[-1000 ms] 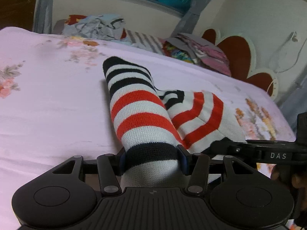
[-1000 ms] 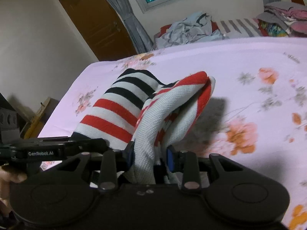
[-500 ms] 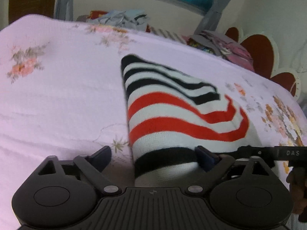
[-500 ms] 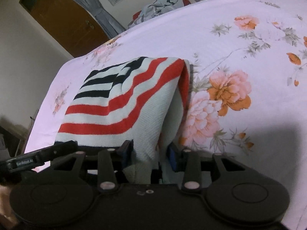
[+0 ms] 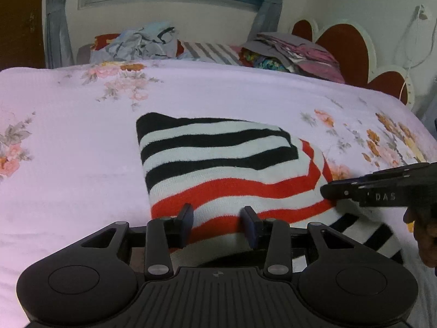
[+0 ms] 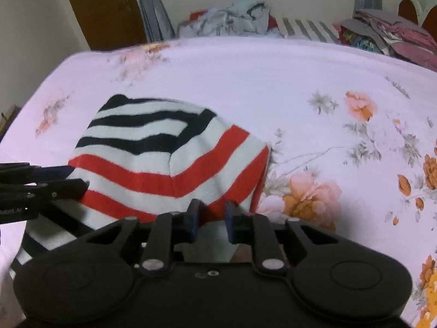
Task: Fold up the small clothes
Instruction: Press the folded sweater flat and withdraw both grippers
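Observation:
A striped knit garment point(image 5: 224, 169), white with black and red bands, lies folded over itself on the pink floral bed sheet point(image 5: 68, 158). It also shows in the right wrist view point(image 6: 169, 158). My left gripper point(image 5: 218, 225) is open at its near left edge, jaws apart over the cloth, holding nothing. My right gripper point(image 6: 211, 218) is open at the near right corner, with a narrow gap between the jaws. Each gripper shows from the side in the other's view: the right one point(image 5: 377, 191), the left one point(image 6: 41, 186).
Piles of loose clothes point(image 5: 142, 43) and folded fabrics point(image 5: 295, 54) lie along the far side of the bed under the window. A red headboard point(image 5: 344, 46) stands at the right. A brown door point(image 6: 101, 8) is at the far left.
The garment was lifted in both shut grippers, then laid flat on the bed. The left gripper opened half a second ago; the right has now let go too.

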A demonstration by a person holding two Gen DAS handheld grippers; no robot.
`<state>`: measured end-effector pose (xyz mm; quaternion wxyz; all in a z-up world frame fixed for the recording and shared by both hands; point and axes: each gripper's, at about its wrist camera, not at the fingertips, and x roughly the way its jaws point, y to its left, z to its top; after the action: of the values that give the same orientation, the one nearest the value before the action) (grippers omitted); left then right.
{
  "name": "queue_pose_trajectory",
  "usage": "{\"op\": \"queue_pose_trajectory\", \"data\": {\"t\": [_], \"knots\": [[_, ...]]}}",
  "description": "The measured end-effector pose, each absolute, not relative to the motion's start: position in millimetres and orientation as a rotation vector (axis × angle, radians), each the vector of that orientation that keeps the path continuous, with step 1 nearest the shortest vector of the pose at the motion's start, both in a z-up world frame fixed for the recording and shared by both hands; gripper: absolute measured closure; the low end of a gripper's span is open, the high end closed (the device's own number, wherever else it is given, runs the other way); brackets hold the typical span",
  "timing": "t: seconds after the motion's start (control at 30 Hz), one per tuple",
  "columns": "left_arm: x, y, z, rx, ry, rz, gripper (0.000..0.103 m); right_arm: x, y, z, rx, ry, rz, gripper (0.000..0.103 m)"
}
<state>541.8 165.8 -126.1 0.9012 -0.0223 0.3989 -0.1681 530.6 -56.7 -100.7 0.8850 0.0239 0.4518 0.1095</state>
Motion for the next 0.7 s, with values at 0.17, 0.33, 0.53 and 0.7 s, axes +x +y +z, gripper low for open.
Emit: {"op": "queue_pose_trajectory", "data": {"t": [0.17,0.33,0.53,0.7], "knots": [[488.4,173.5,-109.9,-0.032,0.777,-0.374,0.064,468.2,-56.4,-57.5,0.039,0.822,0.303,0.082],[443.4,176.9,-116.8,-0.049,0.813,-0.377,0.08,421.2,-41.0,-57.7,-0.036,0.823,0.372,0.085],[434.8,177.8,-136.5,-0.056,0.833,-0.356,0.08,429.3,-36.6,-90.1,-0.107,0.91,0.311,0.103],[427.2,170.6,-139.1,-0.03,0.814,-0.327,0.08,425.7,-41.9,-92.3,-0.087,0.915,0.32,0.103]]}}
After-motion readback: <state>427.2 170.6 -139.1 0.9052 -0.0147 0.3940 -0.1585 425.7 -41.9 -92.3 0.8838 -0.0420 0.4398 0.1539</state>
